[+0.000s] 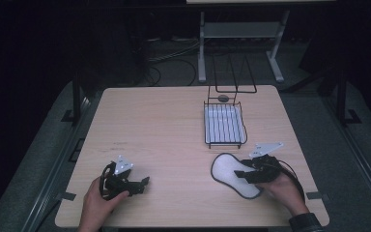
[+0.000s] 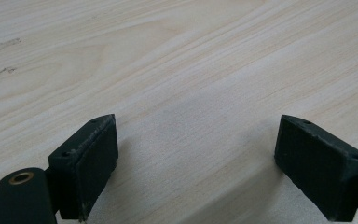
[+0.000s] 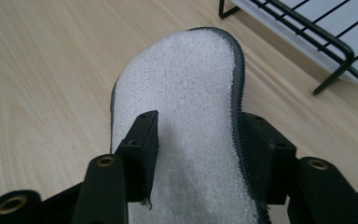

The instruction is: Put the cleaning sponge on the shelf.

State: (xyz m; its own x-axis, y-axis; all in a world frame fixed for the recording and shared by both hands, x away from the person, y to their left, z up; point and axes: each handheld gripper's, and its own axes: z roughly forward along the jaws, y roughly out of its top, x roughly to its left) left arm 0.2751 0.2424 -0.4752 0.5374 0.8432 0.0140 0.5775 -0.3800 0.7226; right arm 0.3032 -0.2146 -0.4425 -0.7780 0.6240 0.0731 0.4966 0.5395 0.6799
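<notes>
Right gripper (image 3: 198,140) jaws straddle white insole (image 3: 186,88); rack (image 3: 317,28) near.

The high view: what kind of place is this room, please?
Probably a lab or recording workspace, not a home. A bare wooden table stands in a dark room, cables lie on the floor behind it, and a metal stand rises beyond. On the table are a wire rack and a white insole.
</notes>
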